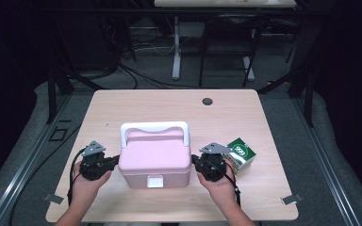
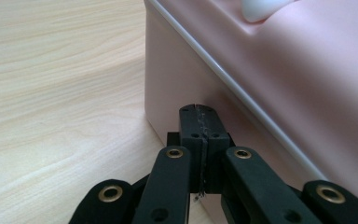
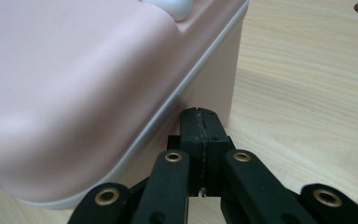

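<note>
A pink plastic box with a white carry handle (image 1: 154, 157) sits latched near the front middle of the pale wooden worktop (image 1: 136, 103). The left claw (image 2: 199, 122) and right claw (image 3: 200, 123), both with jaws pressed together and holding nothing, press against its opposite end walls. The box seems braced, perhaps for shifting; its lid remains down, and a green and white carton (image 1: 241, 153) waits just beside the right hand.

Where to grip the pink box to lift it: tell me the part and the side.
Probably the white handle on the pink box: it stands upright over the closed lid, so one opened gripper could likely come down from above and close across its top bar. The left gripper and right gripper, jaws shut, sit at the side walls.
</note>
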